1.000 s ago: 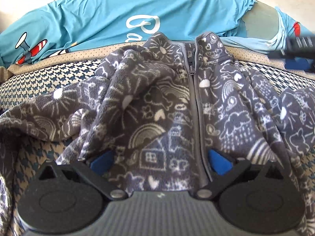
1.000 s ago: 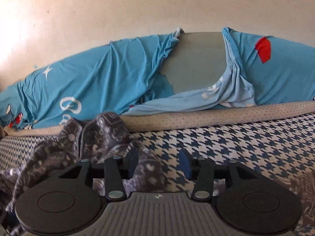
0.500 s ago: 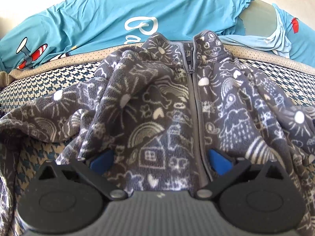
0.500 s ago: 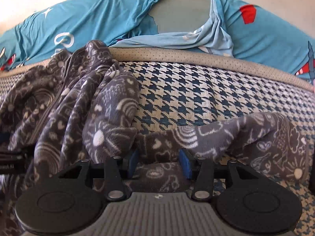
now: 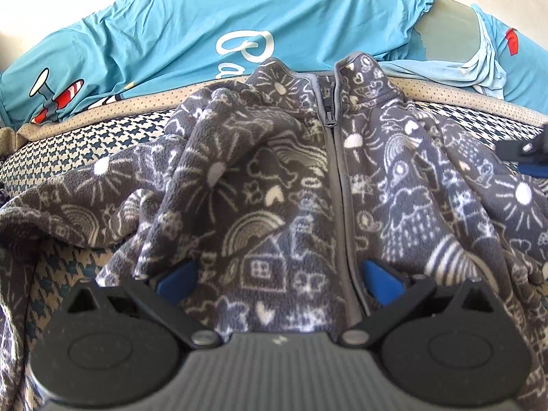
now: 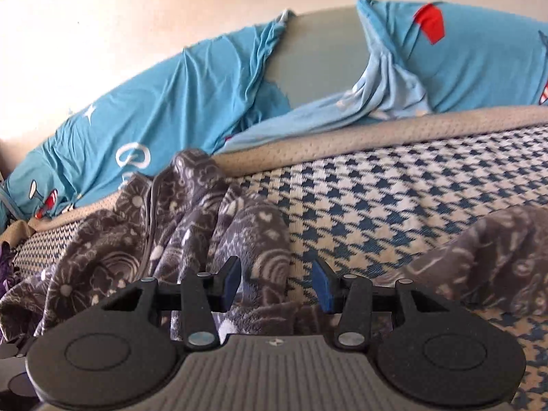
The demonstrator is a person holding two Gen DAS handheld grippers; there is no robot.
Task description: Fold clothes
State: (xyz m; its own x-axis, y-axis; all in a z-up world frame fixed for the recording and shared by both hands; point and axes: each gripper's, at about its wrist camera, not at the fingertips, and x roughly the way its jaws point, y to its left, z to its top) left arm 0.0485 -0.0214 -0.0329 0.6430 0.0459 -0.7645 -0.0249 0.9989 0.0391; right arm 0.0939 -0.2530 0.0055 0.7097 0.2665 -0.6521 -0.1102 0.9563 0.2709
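While the grey printed fleece jacket (image 5: 274, 185) lies rumpled on the houndstooth cover (image 6: 394, 198), both the left gripper (image 5: 279, 279) and right gripper (image 6: 275, 282) are held wide, empty; bunched sleeves may be folded crooked.

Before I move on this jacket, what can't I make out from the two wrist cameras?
- Jacket hem, left wrist view: hidden under the left gripper body.
- Far sleeve, right wrist view: blurred, its end cut by the right edge.
- Right gripper: open above the sleeve; whether it touches fleece is unclear.
- Left sleeve end, left wrist view: runs off the left edge.
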